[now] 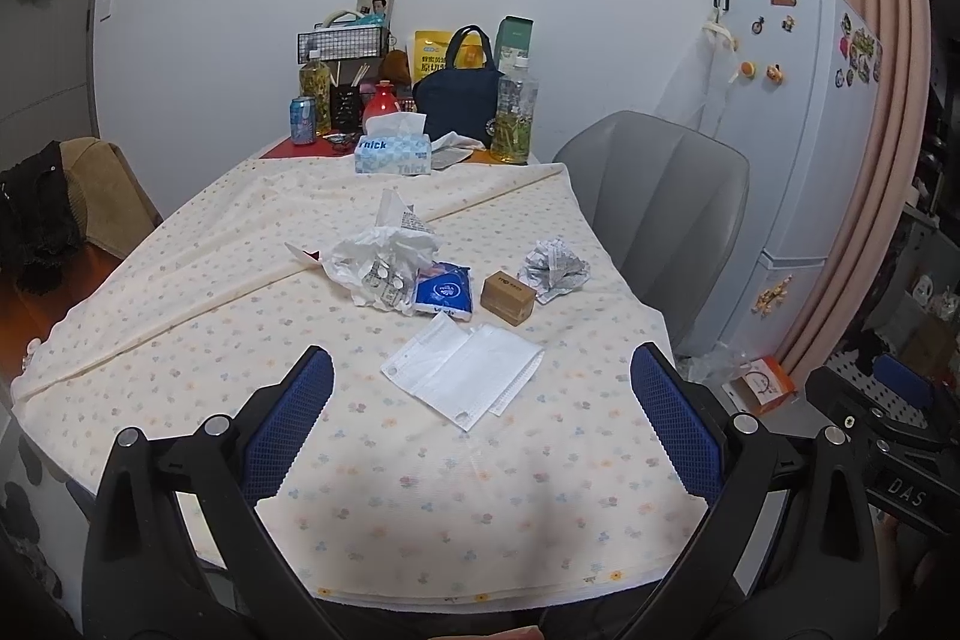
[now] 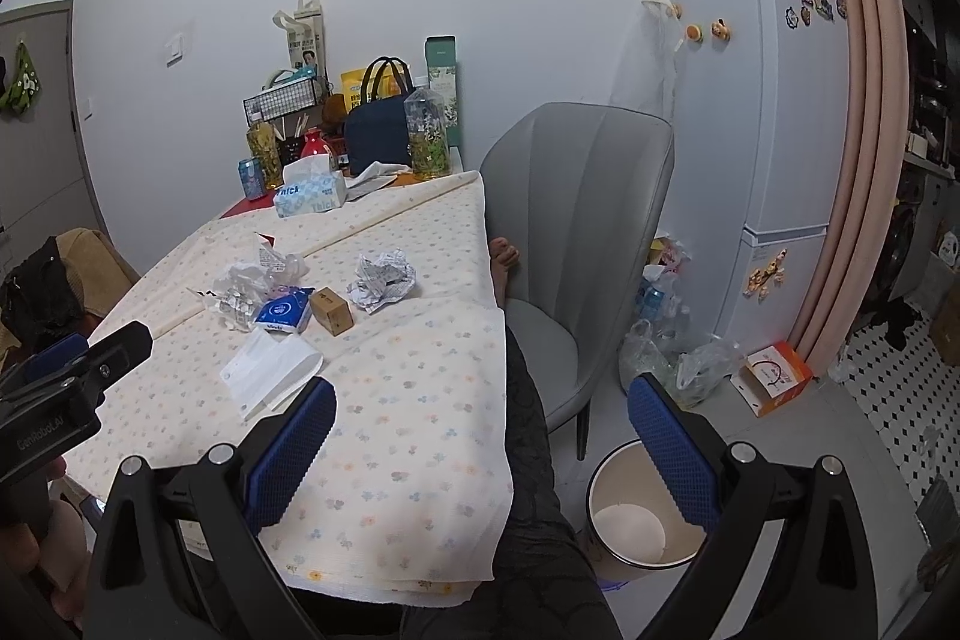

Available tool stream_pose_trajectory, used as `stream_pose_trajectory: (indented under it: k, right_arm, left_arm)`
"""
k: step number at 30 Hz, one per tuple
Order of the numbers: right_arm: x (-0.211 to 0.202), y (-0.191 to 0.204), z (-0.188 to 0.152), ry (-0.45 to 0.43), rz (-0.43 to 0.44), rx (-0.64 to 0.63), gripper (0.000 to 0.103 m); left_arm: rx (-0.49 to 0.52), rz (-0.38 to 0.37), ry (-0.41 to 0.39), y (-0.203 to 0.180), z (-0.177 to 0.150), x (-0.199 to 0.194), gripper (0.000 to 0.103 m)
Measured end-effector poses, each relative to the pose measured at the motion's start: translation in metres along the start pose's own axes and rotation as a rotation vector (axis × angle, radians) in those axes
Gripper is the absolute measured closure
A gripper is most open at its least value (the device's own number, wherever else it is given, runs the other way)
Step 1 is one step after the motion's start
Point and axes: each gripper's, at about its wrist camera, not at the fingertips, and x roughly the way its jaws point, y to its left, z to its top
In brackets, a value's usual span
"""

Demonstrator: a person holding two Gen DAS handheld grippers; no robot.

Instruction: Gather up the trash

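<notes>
Trash lies mid-table on a floral cloth (image 1: 420, 490): a white face mask (image 1: 465, 376) (image 2: 270, 367), a small brown box (image 1: 507, 297) (image 2: 331, 310), a crumpled paper ball (image 1: 553, 265) (image 2: 384, 277), a blue tissue pack (image 1: 443, 291) (image 2: 283, 314), and a crumpled plastic bag with blister packs (image 1: 378, 259) (image 2: 246, 289). My left gripper (image 1: 480, 412) is open and empty, above the near table edge, short of the mask. My right gripper (image 2: 480, 436) is open and empty, over the table's right edge. A white bin (image 2: 645, 511) stands on the floor below it.
A tissue box (image 1: 393, 153), bottles (image 1: 514, 112), a can (image 1: 302, 119), a navy bag (image 1: 459, 97) and a wire basket crowd the far table end. A grey chair (image 2: 576, 244) stands at the right, a fridge (image 2: 768, 112) beyond. Bags and an orange box (image 2: 774, 376) lie on the floor.
</notes>
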Motion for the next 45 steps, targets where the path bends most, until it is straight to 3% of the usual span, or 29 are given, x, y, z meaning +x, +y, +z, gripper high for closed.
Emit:
stream_pose_trajectory:
  k: [45]
  right_arm:
    - [0.015, 0.004, -0.007, -0.007, 0.012, 0.015, 0.007]
  left_arm:
    - [-0.025, -0.004, -0.003, 0.012, -0.003, 0.001, 0.004]
